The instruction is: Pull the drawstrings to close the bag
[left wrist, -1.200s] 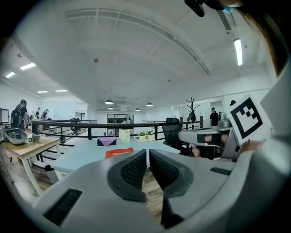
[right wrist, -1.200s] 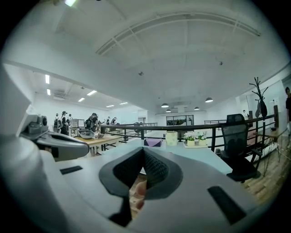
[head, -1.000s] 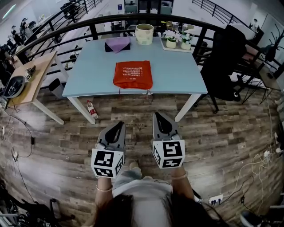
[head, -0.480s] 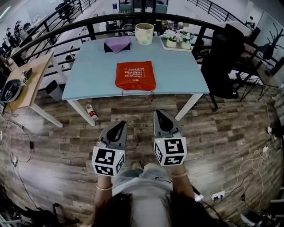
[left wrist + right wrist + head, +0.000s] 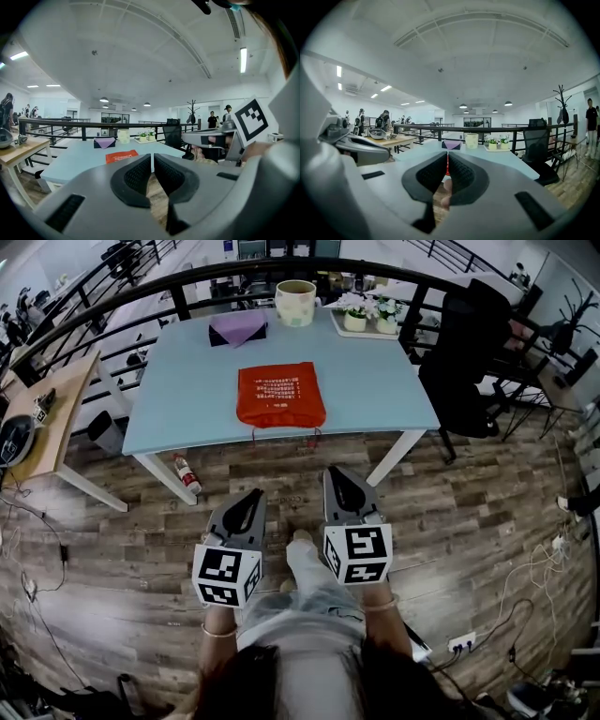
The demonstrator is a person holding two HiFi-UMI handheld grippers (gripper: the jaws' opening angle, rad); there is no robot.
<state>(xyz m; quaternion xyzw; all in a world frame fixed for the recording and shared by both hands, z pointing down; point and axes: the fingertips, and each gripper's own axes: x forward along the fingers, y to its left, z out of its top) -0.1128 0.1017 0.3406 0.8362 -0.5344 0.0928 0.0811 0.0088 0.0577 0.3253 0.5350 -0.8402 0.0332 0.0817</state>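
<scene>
Dangling drawstrings (image 5: 313,434) barely discernible.

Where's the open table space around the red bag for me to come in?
Bare table lies left of the red bag out to the left edge, and right of it to the right edge. A narrower strip runs behind the bag. The back edge is crowded: purple cloth, cup, tray of potted plants.

You are facing one red bag (image 5: 280,394) by the desk's (image 5: 187,399) front edge; one purple cloth (image 5: 239,326), one cream pot (image 5: 295,302), two potted plants (image 5: 354,315) along its far edge.
</scene>
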